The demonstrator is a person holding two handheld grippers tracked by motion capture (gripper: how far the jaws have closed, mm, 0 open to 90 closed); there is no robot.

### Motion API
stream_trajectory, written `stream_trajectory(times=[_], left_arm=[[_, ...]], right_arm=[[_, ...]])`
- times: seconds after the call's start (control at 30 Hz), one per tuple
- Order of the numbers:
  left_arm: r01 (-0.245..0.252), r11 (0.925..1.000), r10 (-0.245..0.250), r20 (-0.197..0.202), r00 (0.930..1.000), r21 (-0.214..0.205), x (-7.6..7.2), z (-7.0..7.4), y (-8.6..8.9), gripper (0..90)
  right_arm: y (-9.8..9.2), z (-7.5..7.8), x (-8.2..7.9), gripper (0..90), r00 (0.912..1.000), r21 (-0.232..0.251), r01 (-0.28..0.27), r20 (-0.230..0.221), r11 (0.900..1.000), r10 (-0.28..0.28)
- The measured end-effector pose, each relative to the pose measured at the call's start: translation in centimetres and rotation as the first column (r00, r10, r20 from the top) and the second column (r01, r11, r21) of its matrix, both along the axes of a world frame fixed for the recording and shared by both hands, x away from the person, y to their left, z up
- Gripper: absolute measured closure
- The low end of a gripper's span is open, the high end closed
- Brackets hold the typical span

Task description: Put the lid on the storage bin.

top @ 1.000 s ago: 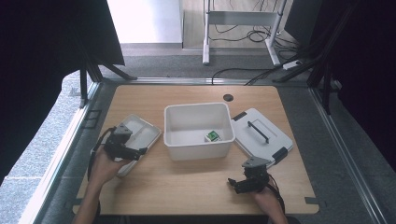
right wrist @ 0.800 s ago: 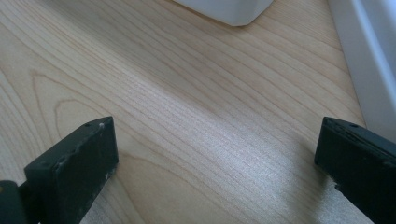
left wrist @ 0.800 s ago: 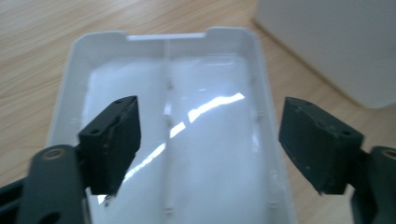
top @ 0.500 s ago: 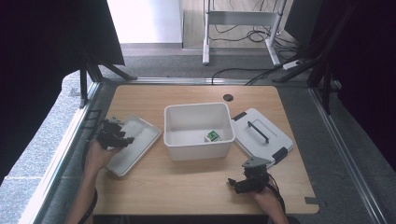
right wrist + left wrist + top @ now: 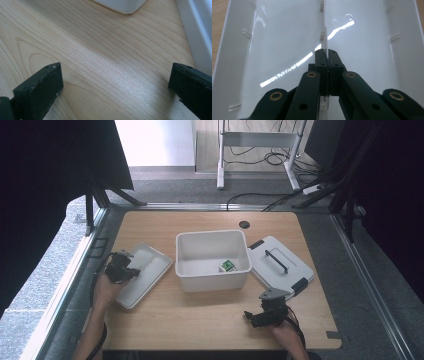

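**Left claw pinches the tray's centre rib**

The left claw (image 5: 120, 268) is over the shallow white tray (image 5: 150, 270) on the left of the surface (image 5: 200, 320), its jaws having just closed on the thin upright rib (image 5: 325, 37) down the tray's middle, probably the easiest part to grip for lifting. The left gripper view shows that pinch; the high view doesn't. The right claw (image 5: 261, 315) rests released on bare wood near the white bin (image 5: 212, 275), apparently waiting. A handled lid (image 5: 282, 265) lies to the right.
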State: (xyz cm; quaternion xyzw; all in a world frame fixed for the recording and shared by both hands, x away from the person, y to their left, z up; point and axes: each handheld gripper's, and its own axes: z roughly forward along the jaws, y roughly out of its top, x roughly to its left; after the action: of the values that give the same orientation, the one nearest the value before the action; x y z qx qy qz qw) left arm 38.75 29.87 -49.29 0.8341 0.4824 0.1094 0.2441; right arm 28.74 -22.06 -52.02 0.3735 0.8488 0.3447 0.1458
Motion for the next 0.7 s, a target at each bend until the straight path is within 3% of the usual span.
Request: stream_trajectory(times=[0.07, 0.2, 0.4, 0.57, 0.7], left_arm=[[0.005, 0.9999, -0.005, 0.004, 1.0, 0.015, 0.0, 0.2, -0.1, 89.1], [0.017, 0.9999, -0.017, 0.01, 0.9998, -0.002, 0.1, 1.2, 0.2, 89.2], [0.075, 0.9971, -0.074, 0.048, 0.9961, -0.015, -0.1, 4.4, 0.7, 89.2], [0.138, 0.9904, -0.137, 0.082, 0.9871, -0.005, -0.3, 7.6, 0.9, 89.2], [0.199, 0.9799, -0.199, 0.095, 0.9753, 0.013, -0.3, 10.0, 0.5, 89.2]], right_arm=[[0.0, 0.0, 0.0, 0.0, 1.0, 0.0, 0.0, 0.0, 1.0, 0.0], [0.0, 0.0, 0.0, 0.0, 1.0, 0.0, 0.0, 0.0, 1.0, 0.0], [0.0, 0.0, 0.0, 0.0, 1.0, 0.0, 0.0, 0.0, 1.0, 0.0], [0.0, 0.0, 0.0, 0.0, 1.0, 0.001, 0.0, -0.001, 1.0, 0.0], [0.0, 0.0, 0.0, 0.0, 1.0, 0.0, 0.0, -0.002, 1.0, 0.0]])
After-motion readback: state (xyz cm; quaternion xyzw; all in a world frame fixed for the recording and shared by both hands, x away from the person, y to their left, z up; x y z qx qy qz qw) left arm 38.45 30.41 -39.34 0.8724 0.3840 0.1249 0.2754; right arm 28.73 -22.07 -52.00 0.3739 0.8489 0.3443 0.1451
